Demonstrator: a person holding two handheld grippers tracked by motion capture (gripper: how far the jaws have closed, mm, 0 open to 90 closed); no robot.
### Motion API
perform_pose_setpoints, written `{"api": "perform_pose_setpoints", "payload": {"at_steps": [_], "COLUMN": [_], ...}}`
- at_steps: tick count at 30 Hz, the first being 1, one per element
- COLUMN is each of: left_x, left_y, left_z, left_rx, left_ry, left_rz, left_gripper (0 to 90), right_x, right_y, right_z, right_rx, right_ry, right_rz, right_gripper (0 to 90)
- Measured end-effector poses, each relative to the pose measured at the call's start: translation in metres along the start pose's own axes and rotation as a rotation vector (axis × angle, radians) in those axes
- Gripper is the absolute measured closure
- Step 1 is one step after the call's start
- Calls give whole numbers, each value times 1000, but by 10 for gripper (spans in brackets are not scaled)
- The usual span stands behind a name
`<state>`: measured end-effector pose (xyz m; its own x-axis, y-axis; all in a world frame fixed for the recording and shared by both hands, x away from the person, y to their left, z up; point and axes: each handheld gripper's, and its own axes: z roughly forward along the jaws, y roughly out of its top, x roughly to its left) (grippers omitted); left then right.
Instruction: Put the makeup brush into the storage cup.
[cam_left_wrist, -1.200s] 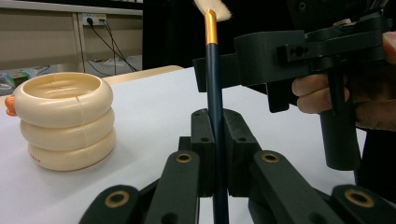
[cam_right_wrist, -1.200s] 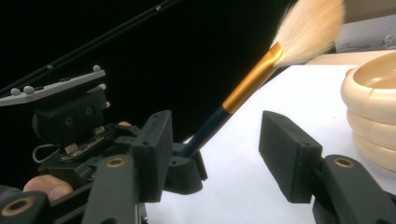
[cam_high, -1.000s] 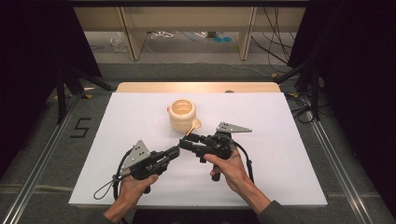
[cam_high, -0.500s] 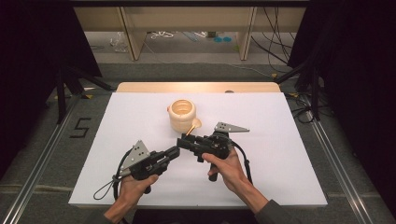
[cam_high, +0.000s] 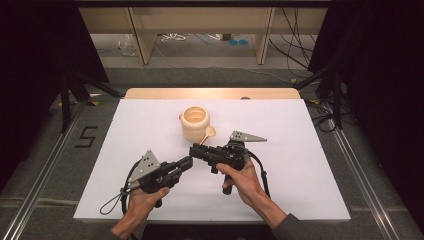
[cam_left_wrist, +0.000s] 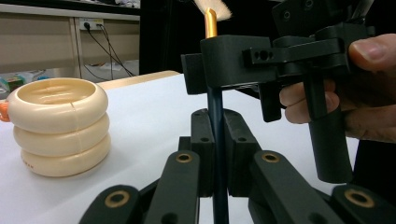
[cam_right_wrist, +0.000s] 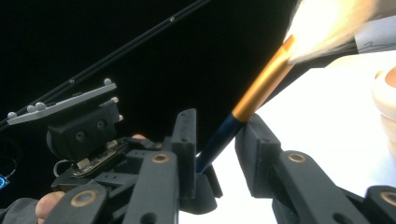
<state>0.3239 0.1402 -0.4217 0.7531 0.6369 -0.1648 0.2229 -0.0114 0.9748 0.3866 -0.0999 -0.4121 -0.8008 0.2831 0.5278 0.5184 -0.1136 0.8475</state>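
Jaws of the left gripper (cam_left_wrist: 214, 140) are clamped on the dark blue handle of a makeup brush (cam_left_wrist: 211, 28). Right gripper (cam_right_wrist: 215, 149) jaws stand apart around that handle below its gold ferrule, apparently without gripping. Beyond both jaw tips, a cream ringed holder (cam_high: 195, 123) sits on the white table (cam_high: 310, 150).

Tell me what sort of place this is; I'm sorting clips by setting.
Probably a lab or studio set up for recording, not a home. A white table stands between dark curtains and floor rails, with a "5" marked on the floor. A person holds a hand-held gripper in each hand, left and right.
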Motion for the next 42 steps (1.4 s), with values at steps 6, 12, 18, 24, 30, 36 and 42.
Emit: {"api": "perform_pose_setpoints", "payload": {"at_steps": [6, 12, 18, 24, 30, 36, 42], "left_x": [0, 0, 1, 1, -1, -2, -2], "left_y": [0, 0, -1, -1, -2, -3, -4], "left_z": [0, 1, 2, 3, 3, 0, -1], "left_rx": [-2, -1, 13, 30, 54, 95, 133], "left_ry": [-10, -14, -21, -37, -17, 12, 26], "left_rz": [10, 5, -1, -1, -2, 18, 50], "left_gripper": [839, 838, 816, 753, 509, 351, 294], "right_x": [-2, -3, 0, 9, 13, 11, 8], "right_y": [-1, -1, 0, 4, 7, 11, 17], "right_z": [-1, -1, -1, 0, -1, -4, -8], "right_rx": [-16, -20, -26, 25, 64, 88, 121], "right_ry": [20, 39, 64, 55, 29, -14, -67], "right_rz": [42, 49, 29, -41, -111, -161, -219], "right_gripper": [757, 782, 828, 837, 836, 837, 836]}}
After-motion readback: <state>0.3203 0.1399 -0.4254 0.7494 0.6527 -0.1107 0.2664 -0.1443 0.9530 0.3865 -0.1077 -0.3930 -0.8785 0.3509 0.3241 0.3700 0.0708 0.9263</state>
